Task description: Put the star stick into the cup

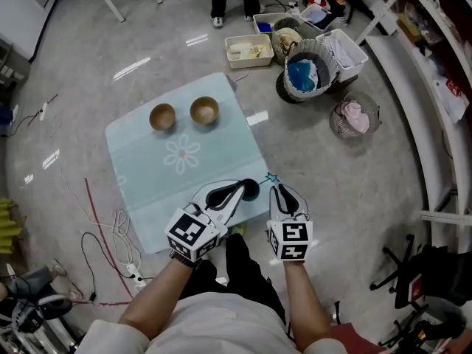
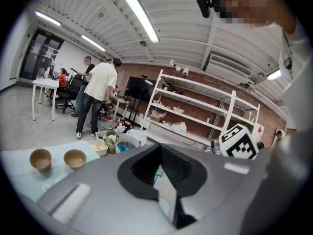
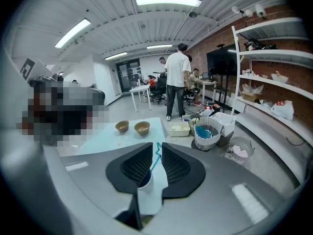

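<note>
Over a pale blue mat [image 1: 147, 168] on the floor, with two brown bowls [image 1: 162, 116] at its far edge, a person holds a gripper in each hand. The left gripper [image 1: 240, 188] is clamped on the white cup [image 1: 251, 189], held above the mat's near edge. The right gripper [image 1: 280, 187] pinches the teal star stick [image 1: 272, 177] near its star, the lower end dipping into the cup. Laundry baskets [image 1: 310, 68] stand further right.

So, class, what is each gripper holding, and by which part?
The right gripper holds the star stick by its thin shaft, below the star. The left gripper appears to hold the cup by its wall, near the rim.
</note>
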